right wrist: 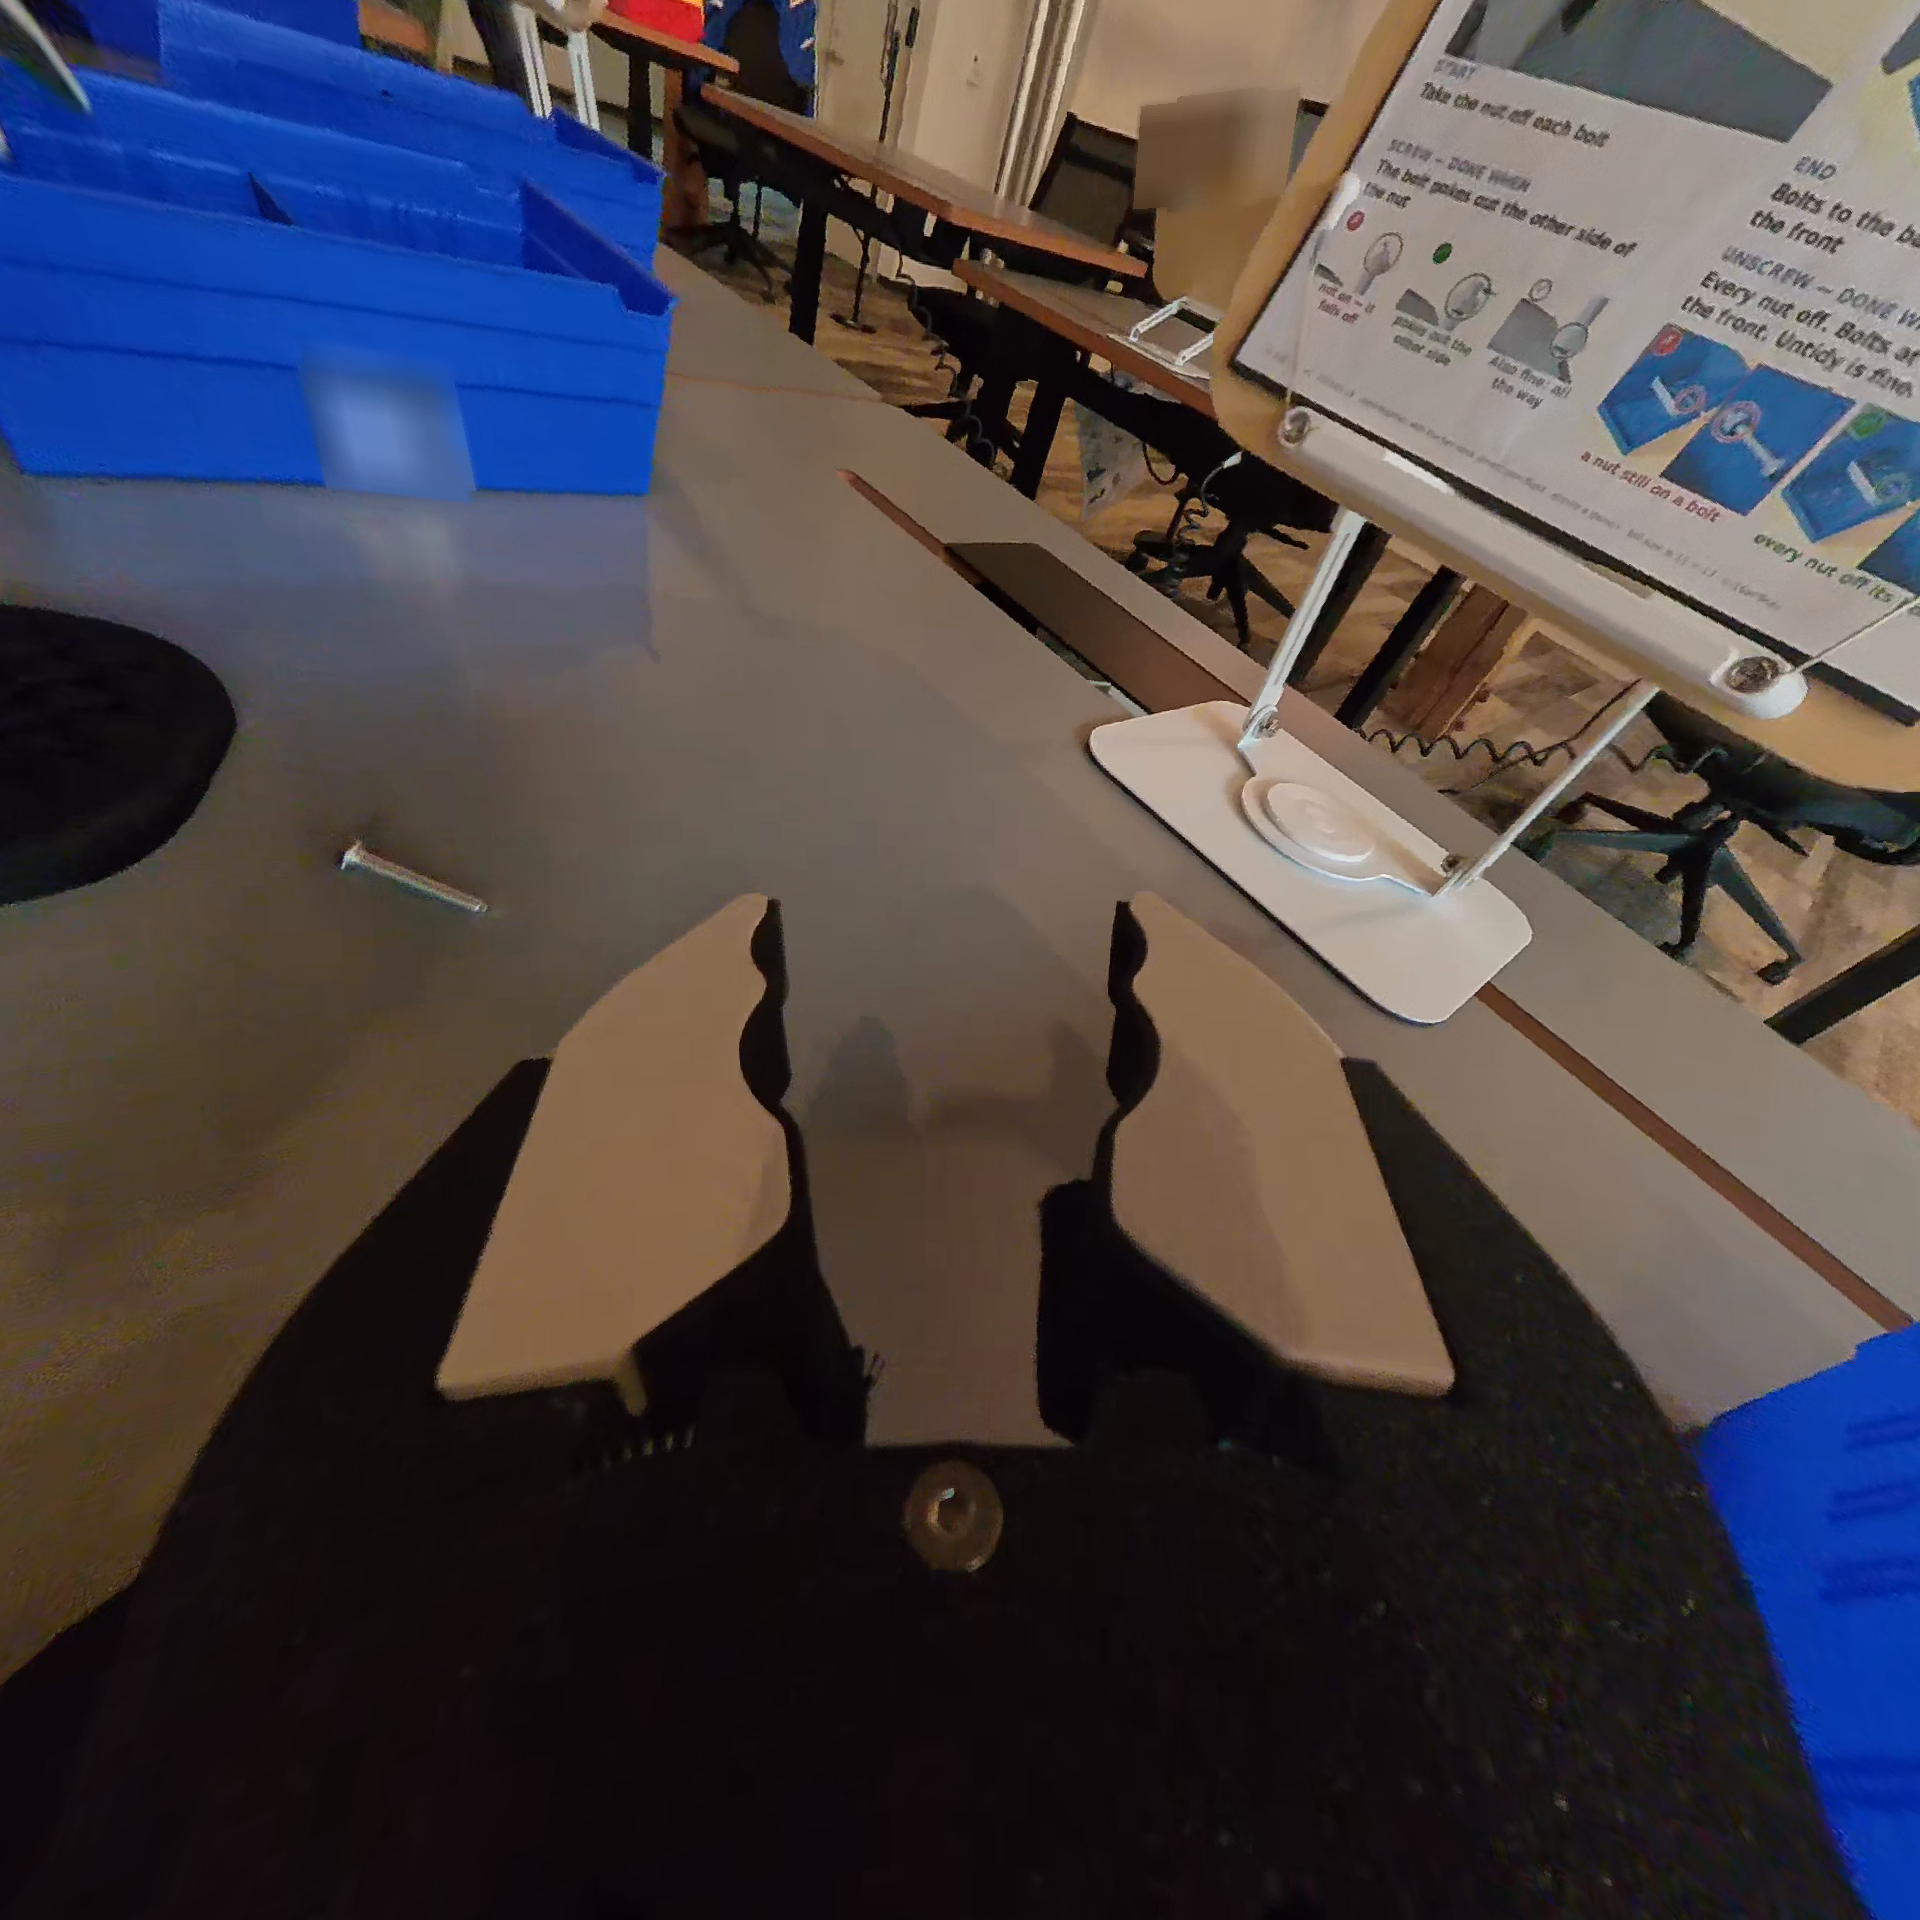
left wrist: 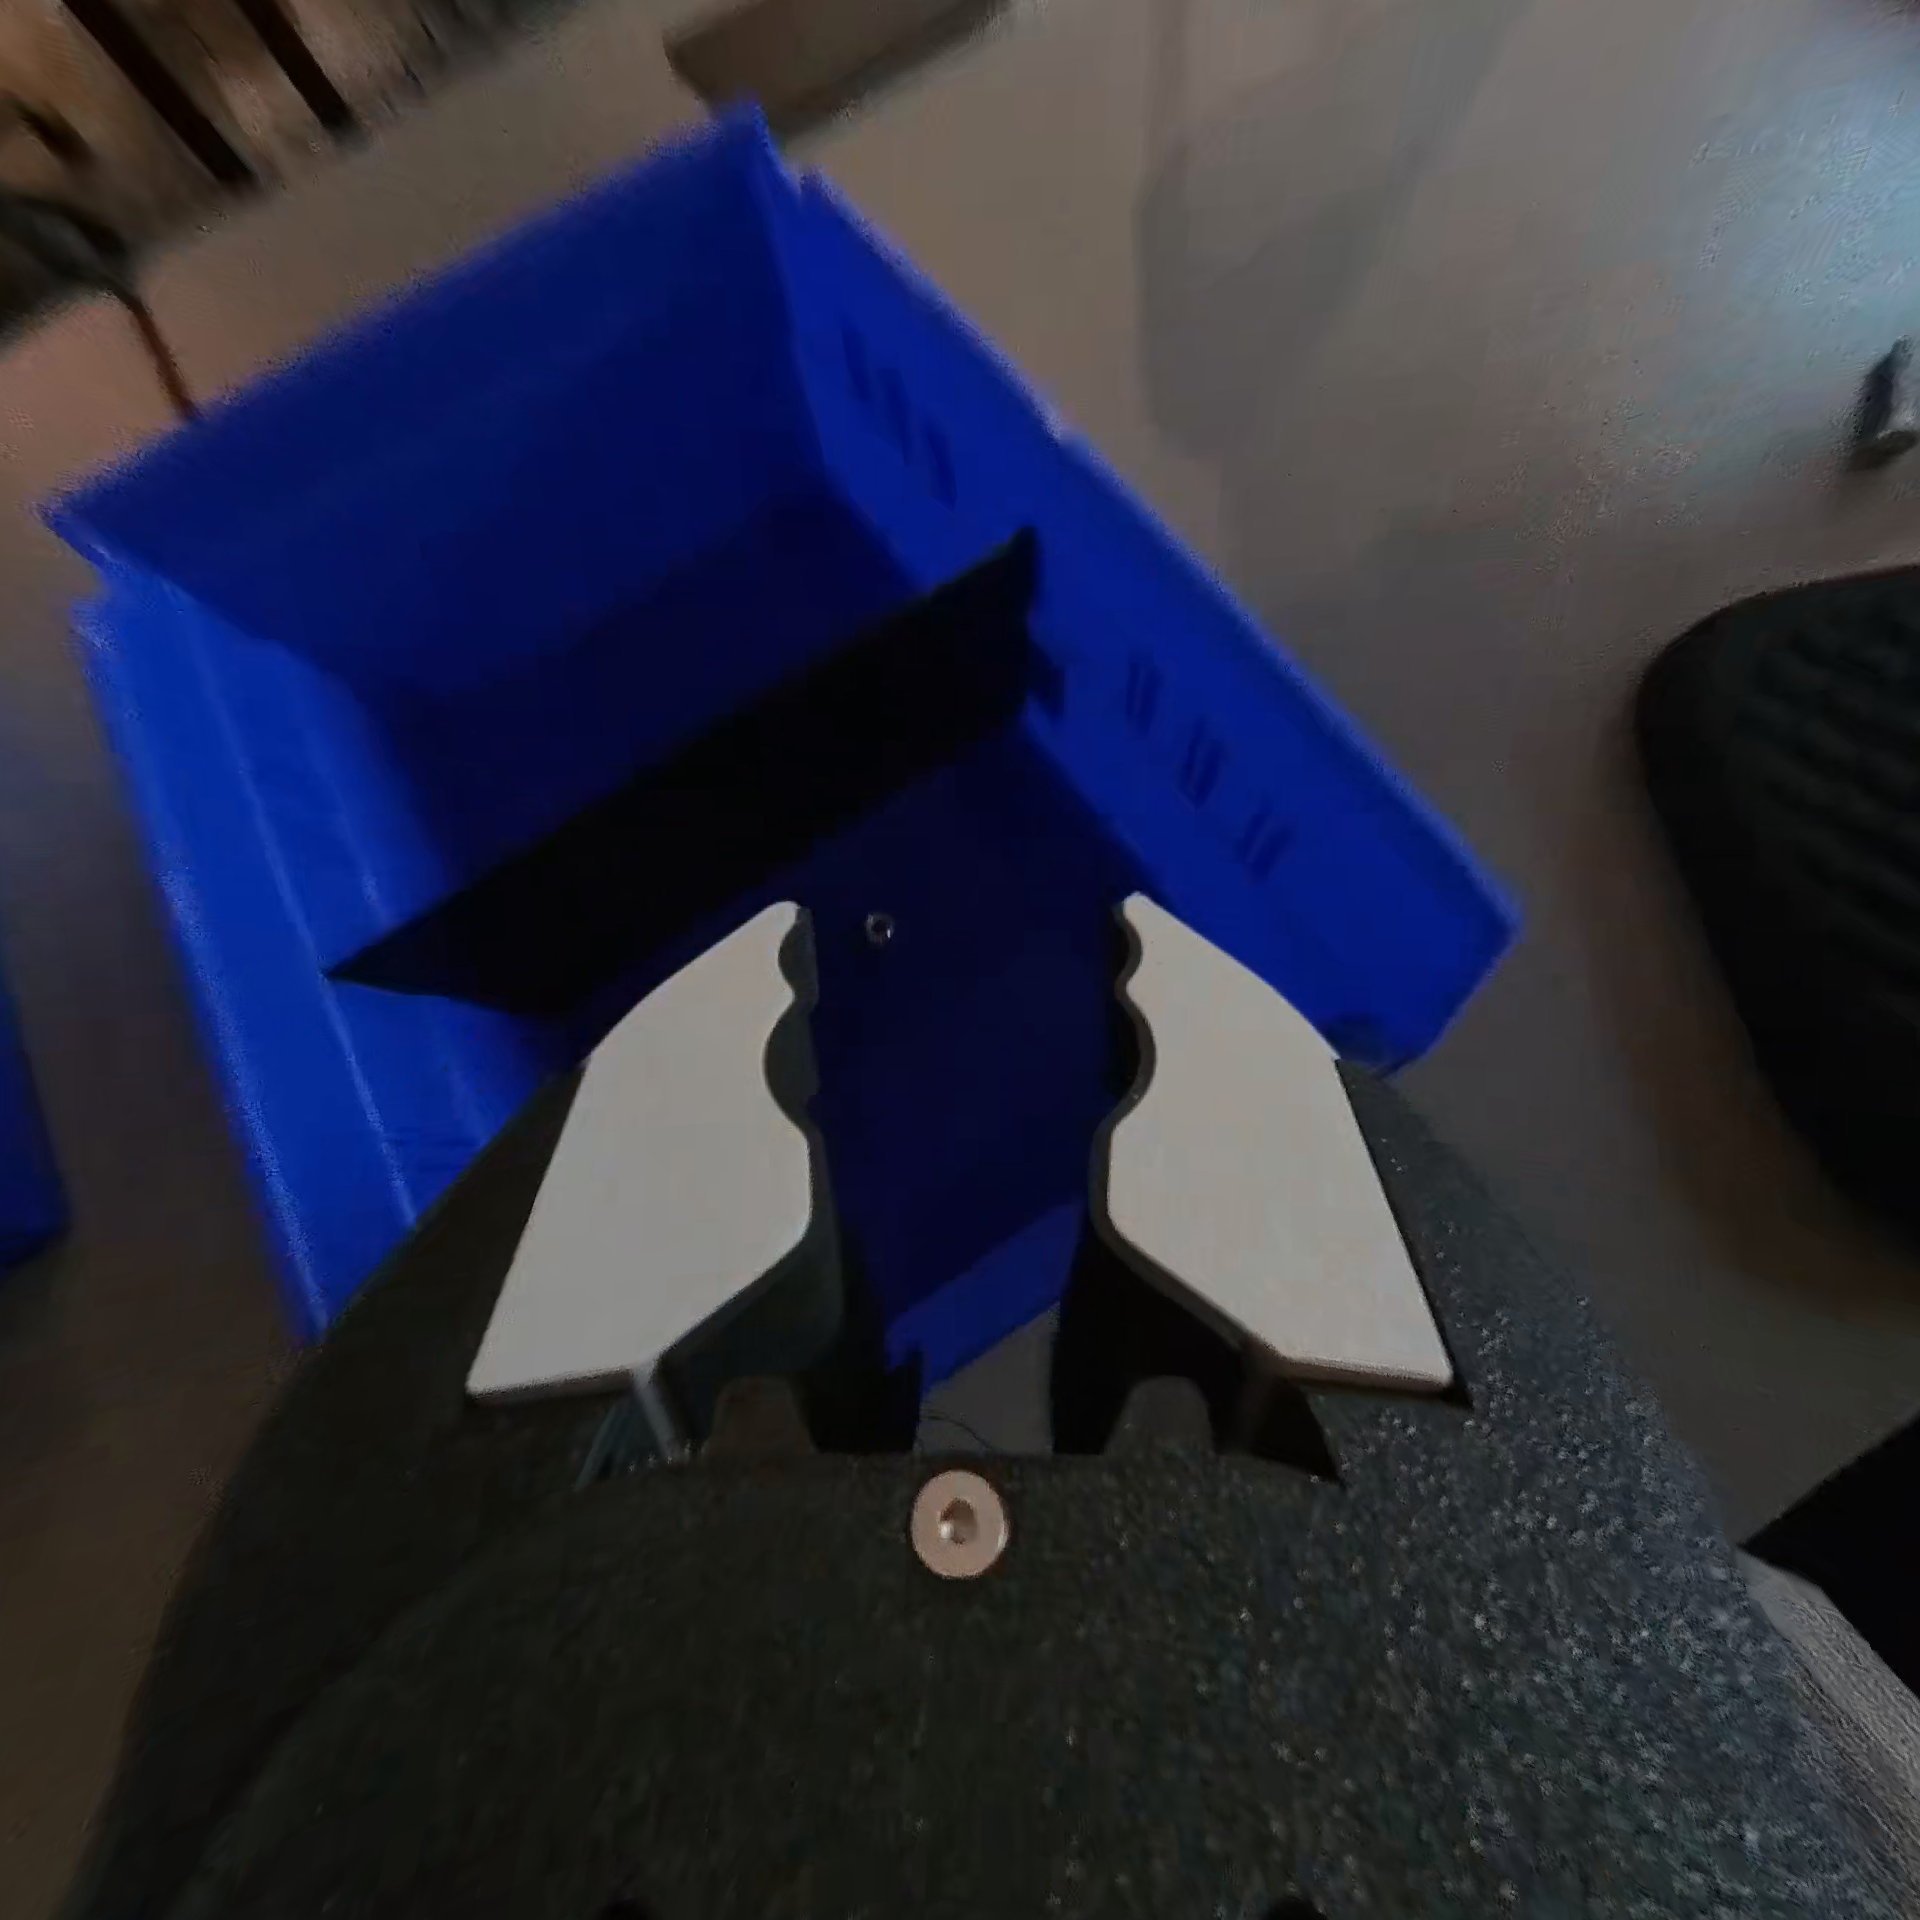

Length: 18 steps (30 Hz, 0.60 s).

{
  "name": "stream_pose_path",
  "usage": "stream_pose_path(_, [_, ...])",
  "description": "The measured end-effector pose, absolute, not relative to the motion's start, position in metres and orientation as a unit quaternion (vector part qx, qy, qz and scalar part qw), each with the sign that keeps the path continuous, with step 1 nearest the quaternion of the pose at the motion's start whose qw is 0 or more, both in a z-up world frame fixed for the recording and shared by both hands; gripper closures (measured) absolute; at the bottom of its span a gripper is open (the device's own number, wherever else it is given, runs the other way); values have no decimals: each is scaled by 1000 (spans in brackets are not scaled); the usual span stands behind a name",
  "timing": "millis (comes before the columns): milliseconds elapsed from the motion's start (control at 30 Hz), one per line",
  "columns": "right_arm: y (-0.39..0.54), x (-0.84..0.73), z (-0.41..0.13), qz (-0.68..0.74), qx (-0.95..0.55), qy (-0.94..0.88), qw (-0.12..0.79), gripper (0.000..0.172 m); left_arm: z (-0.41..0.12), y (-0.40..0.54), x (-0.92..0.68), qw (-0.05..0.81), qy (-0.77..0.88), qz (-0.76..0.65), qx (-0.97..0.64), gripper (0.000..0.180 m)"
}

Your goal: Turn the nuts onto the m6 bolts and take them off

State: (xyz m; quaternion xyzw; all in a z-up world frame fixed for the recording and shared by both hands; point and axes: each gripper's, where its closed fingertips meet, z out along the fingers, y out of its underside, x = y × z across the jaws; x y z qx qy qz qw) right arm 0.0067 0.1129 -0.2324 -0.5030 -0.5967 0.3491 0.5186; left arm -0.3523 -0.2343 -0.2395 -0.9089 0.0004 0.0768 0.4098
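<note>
Nut (left wrist: 880, 928) lay loose on the floor of the blue bin (left wrist: 582, 582), just on our side of its dark divider (left wrist: 727, 790), and we reckoned it sat there as the sorted-off piece. Our left gripper (left wrist: 961, 925) hung over that compartment, fingers (left wrist: 686, 1091) wide, holding nothing. Right of the bin, the bolt (right wrist: 414, 881) rested bare on the grey table (right wrist: 831, 727). Our right gripper (right wrist: 940, 920) hovered beside it, spread wide and empty.

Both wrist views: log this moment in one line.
left gripper open over blue bin, nut inside | right gripper open | bolt on table
</note>
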Motion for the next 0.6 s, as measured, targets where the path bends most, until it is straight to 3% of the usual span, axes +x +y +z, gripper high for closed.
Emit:
stream_pose_path(300, [119, 9, -237, 347, -512, -593, 515, 112, -309, -219, -385, 251, -5, -17, -968, 138])
stream_pose_path(600, [114, 7, -236, 333, -496, -610, 521, 111, -339, -209, -390, 198, 4, -42, -979, 144])
